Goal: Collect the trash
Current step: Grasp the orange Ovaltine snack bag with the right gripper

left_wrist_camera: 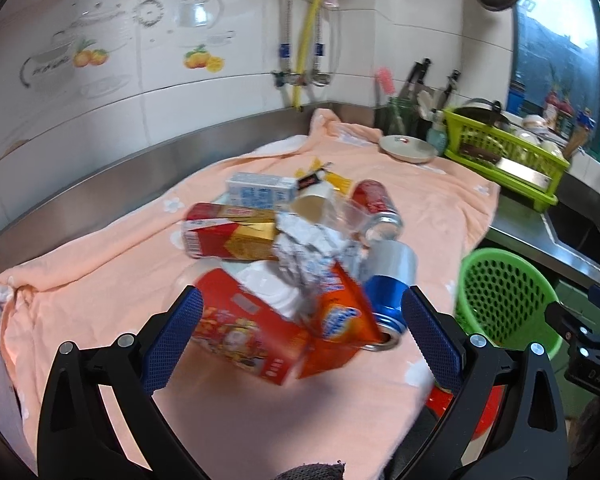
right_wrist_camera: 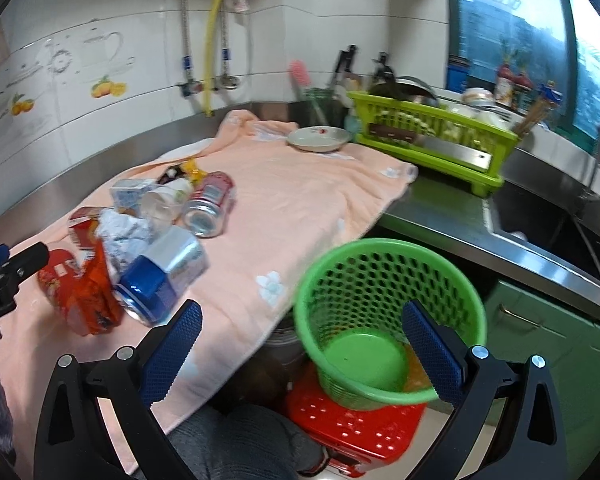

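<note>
On the peach towel (left_wrist_camera: 100,280), left gripper (left_wrist_camera: 300,320) gapes at 12 o'clock carton (left_wrist_camera: 244,332); can (left_wrist_camera: 388,300) may roll. Right gripper (right_wrist_camera: 300,344) spread, empty, bin (right_wrist_camera: 380,320) ahead

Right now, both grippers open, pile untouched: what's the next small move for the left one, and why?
Probably ease the left hand-held gripper forward and close on the red carton. Its jaws stand open on either side of that carton, the nearest piece of the pile. The green basket sits on a red stool off the counter edge, with nothing visibly in it.
</note>
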`<state>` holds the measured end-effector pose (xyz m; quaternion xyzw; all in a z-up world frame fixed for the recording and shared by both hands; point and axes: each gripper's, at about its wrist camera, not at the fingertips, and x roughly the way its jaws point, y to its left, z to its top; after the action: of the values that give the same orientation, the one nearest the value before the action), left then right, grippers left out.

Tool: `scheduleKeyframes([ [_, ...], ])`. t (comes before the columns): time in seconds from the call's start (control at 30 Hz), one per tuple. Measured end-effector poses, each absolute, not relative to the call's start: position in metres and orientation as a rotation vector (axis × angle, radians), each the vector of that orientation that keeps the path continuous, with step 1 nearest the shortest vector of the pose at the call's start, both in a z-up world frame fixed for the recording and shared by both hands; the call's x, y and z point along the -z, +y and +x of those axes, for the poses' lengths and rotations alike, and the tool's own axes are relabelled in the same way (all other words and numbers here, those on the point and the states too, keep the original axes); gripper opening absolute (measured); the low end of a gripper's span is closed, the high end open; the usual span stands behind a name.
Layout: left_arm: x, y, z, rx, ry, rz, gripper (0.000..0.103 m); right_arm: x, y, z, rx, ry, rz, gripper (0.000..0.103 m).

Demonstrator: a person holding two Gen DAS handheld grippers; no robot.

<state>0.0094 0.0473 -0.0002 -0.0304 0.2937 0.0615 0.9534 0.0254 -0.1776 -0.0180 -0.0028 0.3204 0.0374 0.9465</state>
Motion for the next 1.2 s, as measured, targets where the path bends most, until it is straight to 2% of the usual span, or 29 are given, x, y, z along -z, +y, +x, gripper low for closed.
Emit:
scheduleKeyframes([
  [0.6,0.0,0.139,-0.003,-0.359,0.605,-0.159,0.098,0.014,-0.063,0.057,-0.563,0.684,-0.051,0.095],
  [0.63,0.0,0.143,-0.004,-0.364,0.606,-0.163,0.098,0.016,-0.056,0.059,-0.581,0.689,-0.058,0.093],
  [0.7,0.001,0.147,-0.006,-0.373,0.609,-0.168,0.098,0.02,-0.043,0.064,-0.606,0.708,-0.072,0.082],
  [1.13,0.009,0.162,-0.002,-0.37,0.627,-0.194,0.098,0.048,-0.004,0.1,-0.629,0.847,-0.116,0.059],
  [1.2,0.011,0.162,-0.001,-0.362,0.633,-0.198,0.098,0.051,-0.001,0.102,-0.639,0.865,-0.117,0.049],
])
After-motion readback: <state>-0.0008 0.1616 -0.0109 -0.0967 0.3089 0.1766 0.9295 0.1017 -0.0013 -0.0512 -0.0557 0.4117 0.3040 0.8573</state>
